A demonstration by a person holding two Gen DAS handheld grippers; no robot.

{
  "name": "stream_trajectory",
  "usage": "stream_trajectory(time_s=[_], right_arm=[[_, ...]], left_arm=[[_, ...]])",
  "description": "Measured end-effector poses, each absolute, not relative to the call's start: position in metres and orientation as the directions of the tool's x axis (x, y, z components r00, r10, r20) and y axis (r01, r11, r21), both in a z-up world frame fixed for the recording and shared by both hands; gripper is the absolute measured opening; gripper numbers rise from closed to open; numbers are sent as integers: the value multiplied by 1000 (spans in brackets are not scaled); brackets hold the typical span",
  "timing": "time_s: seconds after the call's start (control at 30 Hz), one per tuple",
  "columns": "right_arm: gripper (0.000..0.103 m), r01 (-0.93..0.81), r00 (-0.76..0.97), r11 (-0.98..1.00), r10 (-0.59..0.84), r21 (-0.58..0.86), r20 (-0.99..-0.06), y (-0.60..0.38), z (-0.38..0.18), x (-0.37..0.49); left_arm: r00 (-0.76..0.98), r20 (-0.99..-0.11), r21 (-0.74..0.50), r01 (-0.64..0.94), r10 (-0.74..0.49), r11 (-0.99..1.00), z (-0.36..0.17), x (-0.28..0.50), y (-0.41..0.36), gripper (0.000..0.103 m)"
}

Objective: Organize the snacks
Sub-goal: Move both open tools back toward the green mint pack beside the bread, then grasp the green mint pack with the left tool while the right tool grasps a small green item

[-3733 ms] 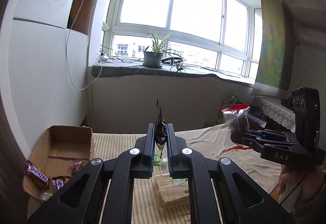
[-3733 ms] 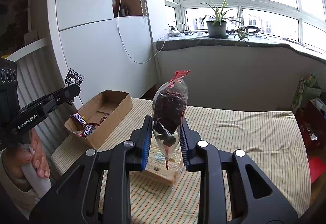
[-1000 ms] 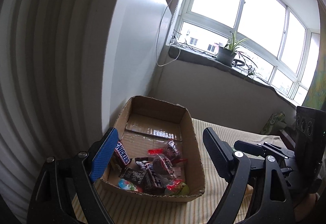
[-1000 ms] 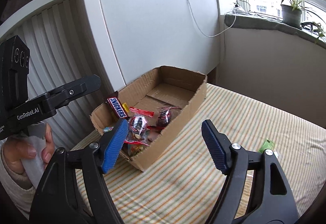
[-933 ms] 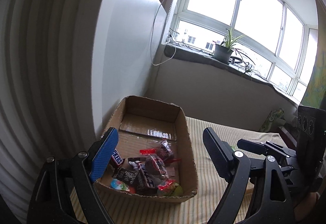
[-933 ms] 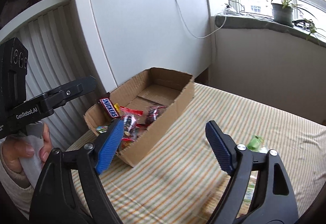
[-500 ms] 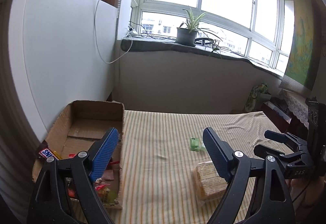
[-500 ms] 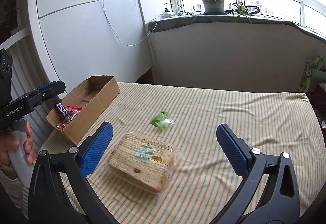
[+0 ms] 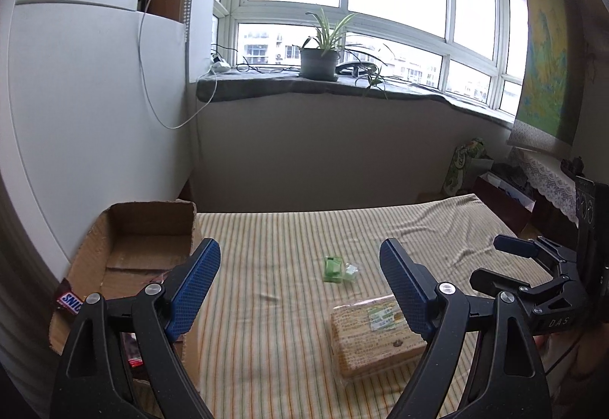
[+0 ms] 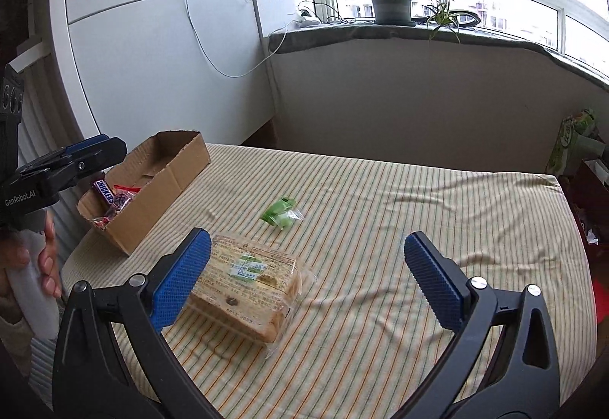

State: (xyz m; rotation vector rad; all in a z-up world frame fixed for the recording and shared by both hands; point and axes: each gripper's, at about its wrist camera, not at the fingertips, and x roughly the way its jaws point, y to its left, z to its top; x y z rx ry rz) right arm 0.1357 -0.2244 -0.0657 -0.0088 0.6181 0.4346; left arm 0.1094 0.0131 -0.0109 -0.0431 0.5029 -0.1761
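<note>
A cardboard box [image 10: 167,175] at the table's left edge holds a Snickers bar [image 10: 103,190] and several small wrapped snacks; it also shows in the left wrist view [image 9: 125,251]. A wrapped sandwich pack [image 10: 243,285] lies on the striped cloth, also in the left wrist view [image 9: 375,333]. A small green packet [image 10: 282,213] lies beyond it, also in the left wrist view [image 9: 337,268]. My left gripper [image 9: 300,282] is open and empty, above the cloth between box and sandwich. My right gripper [image 10: 308,278] is open and empty, just above and right of the sandwich.
The table [image 10: 418,198] has a striped cloth with wrinkles. A white cabinet [image 10: 152,50] stands behind the box. A window ledge with a potted plant [image 10: 392,0] runs along the back. Bags [image 10: 578,152] sit off the table's right side.
Both grippers let go of their snack bags over the box, opened, then swung right, away from the box, towards the sandwich pack and green packet.
</note>
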Motion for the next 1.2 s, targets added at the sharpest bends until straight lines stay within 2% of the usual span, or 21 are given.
stream_trajectory(time_s=[0.1,0.3,0.47,0.67,0.8,0.87,0.93,1.03,1.07,1.2], right_arm=[[103,-406,705,907,388,112,-594,-221,-77,154],[103,-435,636,897,370,81,-678,-207,-107,204],[103,-544,532,837,396,56,-749,-177,-127,244],[102,-650,414,757,433,73,-801,-150,-142,274],[88,-695,365,715,437,72,-822,-137,-151,277],[77,-699,361,712,433,68,-826,-134,-155,278],[70,-702,362,709,435,67,-824,-133,-157,277],[46,-701,367,709,449,75,-815,-139,-156,275],[33,-700,371,710,452,76,-811,-142,-155,274],[29,-706,372,705,454,71,-810,-159,-153,268]], left_arm=[[844,-496,-101,179,-205,979,-21,124,6,97],[749,-622,-130,189,-229,973,-64,179,-10,97],[655,-716,-222,113,-240,969,-98,227,-4,97],[591,-755,-336,24,-285,941,-114,262,10,97],[580,-757,-344,37,-301,938,-112,271,12,97],[577,-757,-347,41,-306,937,-112,271,12,97],[571,-760,-342,55,-311,938,-113,270,10,97],[561,-767,-315,95,-312,944,-119,269,4,97],[556,-768,-313,109,-318,944,-120,268,3,97],[546,-774,-268,178,-322,947,-125,261,-14,97]])
